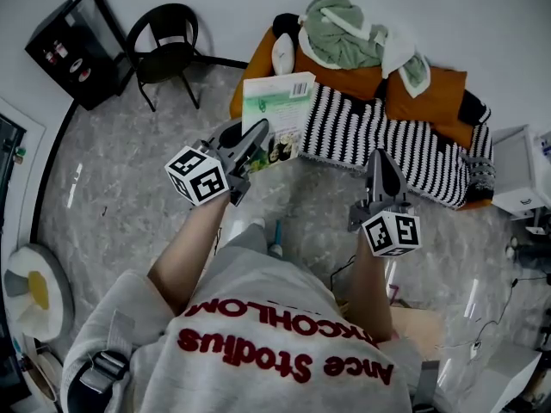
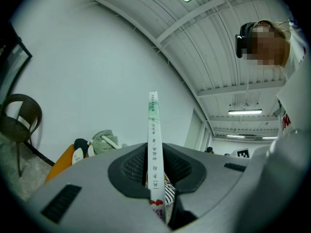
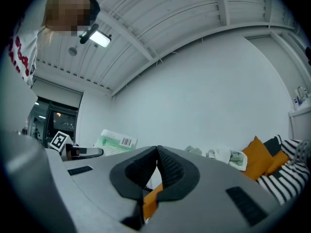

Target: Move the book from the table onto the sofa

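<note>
A thin green-and-white book hangs in the air in front of the sofa, with my left gripper shut on its lower edge. In the left gripper view its spine stands upright, clamped between the dark pads. The sofa is orange, with a black-and-white striped blanket over its seat. My right gripper is shut and holds nothing; it points at the striped blanket. In the right gripper view the jaws meet at the tips, and the book shows at the left.
A heap of pale green and white clothes lies on the sofa's back left part. A black chair and a dark cabinet stand at the far left. White furniture stands at the right.
</note>
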A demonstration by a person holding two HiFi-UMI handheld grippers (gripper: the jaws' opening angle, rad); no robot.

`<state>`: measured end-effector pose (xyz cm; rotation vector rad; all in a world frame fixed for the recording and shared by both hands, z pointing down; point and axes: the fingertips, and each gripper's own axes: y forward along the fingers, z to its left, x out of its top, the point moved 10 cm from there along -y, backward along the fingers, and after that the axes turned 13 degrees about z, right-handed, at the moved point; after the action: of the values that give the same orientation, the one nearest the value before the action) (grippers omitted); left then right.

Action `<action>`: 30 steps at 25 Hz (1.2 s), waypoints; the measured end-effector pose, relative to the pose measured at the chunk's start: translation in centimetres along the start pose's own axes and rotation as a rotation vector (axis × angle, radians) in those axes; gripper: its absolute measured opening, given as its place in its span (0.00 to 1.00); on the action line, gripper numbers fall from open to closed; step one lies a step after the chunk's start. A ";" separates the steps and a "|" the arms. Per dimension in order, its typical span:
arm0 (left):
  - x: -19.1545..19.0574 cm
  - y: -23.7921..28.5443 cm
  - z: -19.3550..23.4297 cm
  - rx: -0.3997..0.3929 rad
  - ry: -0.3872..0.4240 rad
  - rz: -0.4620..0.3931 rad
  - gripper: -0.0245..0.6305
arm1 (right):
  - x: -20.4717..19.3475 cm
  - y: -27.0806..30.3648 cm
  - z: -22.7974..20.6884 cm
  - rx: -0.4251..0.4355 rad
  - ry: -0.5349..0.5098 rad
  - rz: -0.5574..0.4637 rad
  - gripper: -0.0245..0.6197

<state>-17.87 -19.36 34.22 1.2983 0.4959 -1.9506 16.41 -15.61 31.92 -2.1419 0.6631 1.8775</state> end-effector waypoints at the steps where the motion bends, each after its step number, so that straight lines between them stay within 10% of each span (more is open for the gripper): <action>1: 0.1 0.1 0.1 -0.003 -0.001 -0.003 0.15 | 0.1 0.0 0.0 -0.001 -0.002 -0.001 0.08; 30: 1.3 -2.1 -1.6 -0.081 0.008 -0.031 0.15 | 2.3 -4.3 3.6 -0.068 -0.048 -0.043 0.08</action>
<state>-18.72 -17.43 32.18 1.2546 0.5956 -1.9308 15.47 -10.66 28.52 -2.1269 0.5473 1.9486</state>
